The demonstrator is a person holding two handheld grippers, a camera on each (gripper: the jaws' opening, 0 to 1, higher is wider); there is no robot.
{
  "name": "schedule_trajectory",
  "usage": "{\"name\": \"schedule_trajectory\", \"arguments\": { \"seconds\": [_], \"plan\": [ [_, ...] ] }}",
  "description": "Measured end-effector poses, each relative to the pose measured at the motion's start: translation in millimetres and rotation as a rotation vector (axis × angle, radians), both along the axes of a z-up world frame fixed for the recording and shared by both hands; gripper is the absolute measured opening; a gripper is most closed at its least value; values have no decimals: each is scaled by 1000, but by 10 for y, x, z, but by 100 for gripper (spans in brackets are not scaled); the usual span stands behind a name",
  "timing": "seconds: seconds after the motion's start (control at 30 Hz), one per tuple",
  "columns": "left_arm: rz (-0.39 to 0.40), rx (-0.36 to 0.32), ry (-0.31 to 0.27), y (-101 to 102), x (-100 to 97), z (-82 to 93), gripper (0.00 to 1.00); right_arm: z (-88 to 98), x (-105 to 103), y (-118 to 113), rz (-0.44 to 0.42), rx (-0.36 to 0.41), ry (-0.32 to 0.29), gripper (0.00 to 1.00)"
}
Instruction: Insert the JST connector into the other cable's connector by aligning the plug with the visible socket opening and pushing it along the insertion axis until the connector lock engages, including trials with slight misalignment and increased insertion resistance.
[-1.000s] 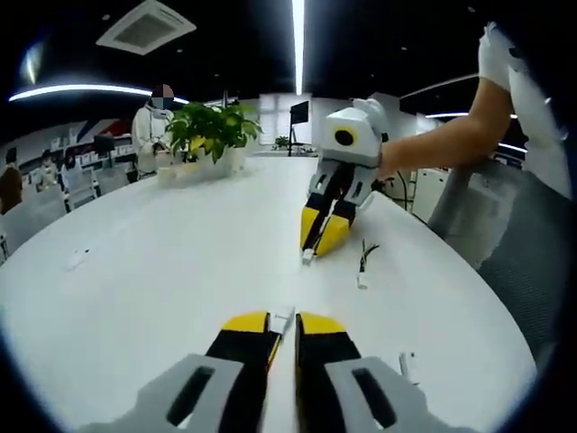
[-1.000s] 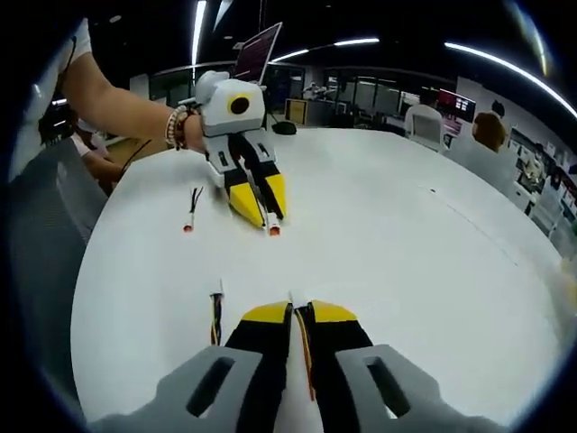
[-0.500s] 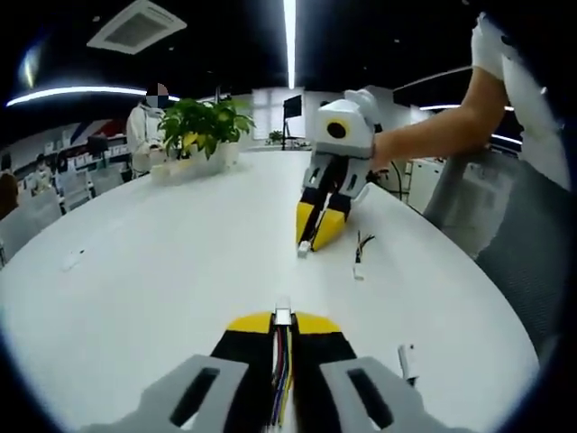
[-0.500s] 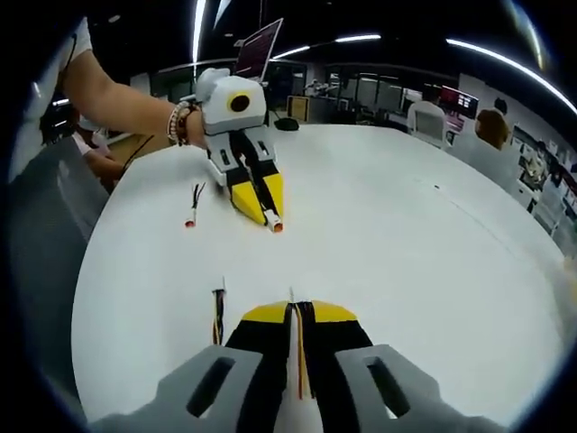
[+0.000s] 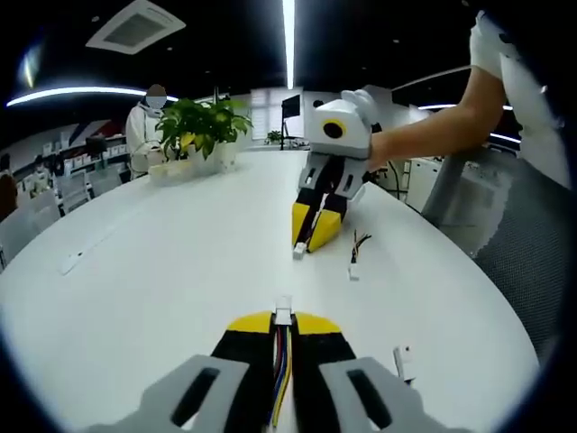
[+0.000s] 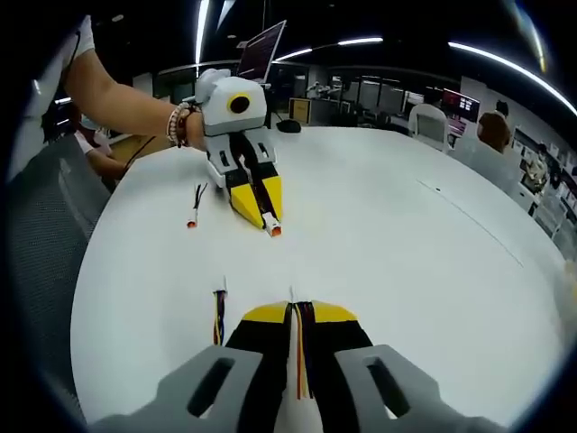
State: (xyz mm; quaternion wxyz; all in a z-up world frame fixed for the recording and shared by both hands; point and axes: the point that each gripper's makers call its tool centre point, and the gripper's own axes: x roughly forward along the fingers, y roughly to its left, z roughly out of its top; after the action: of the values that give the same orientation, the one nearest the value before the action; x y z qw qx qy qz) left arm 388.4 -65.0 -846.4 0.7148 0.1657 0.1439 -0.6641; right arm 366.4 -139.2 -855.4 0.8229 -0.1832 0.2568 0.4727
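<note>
Each yellow-tipped hand-held gripper, left [image 5: 282, 322] and right [image 6: 298, 311], clenched a small white JST connector [image 5: 283, 315] on coloured wires; well apart, any tilt risked jamming the plug.

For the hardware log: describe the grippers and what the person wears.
Both grippers, left and right, have black jaws with yellow tips on light grey bodies. The person wears a white short sleeve and a beaded bracelet.
</note>
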Motion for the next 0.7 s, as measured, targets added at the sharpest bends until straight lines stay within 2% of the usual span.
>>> {"name": "schedule_trajectory", "arguments": {
  "seconds": [0.2,0.37,0.47,0.7],
  "plan": [
    [-9,-9,-22,-26,-9,80,0,18,-19,48,35,-20,-10,4],
    [-42,13,-31,-38,-80,85,0,83,-47,138,78,-16,-26,4],
    [-63,26,-39,-49,-119,82,0,124,-54,213,103,-13,-43,4],
    [-99,12,-38,-123,-205,146,0,180,-127,385,169,-13,-63,4]
  ]
}}
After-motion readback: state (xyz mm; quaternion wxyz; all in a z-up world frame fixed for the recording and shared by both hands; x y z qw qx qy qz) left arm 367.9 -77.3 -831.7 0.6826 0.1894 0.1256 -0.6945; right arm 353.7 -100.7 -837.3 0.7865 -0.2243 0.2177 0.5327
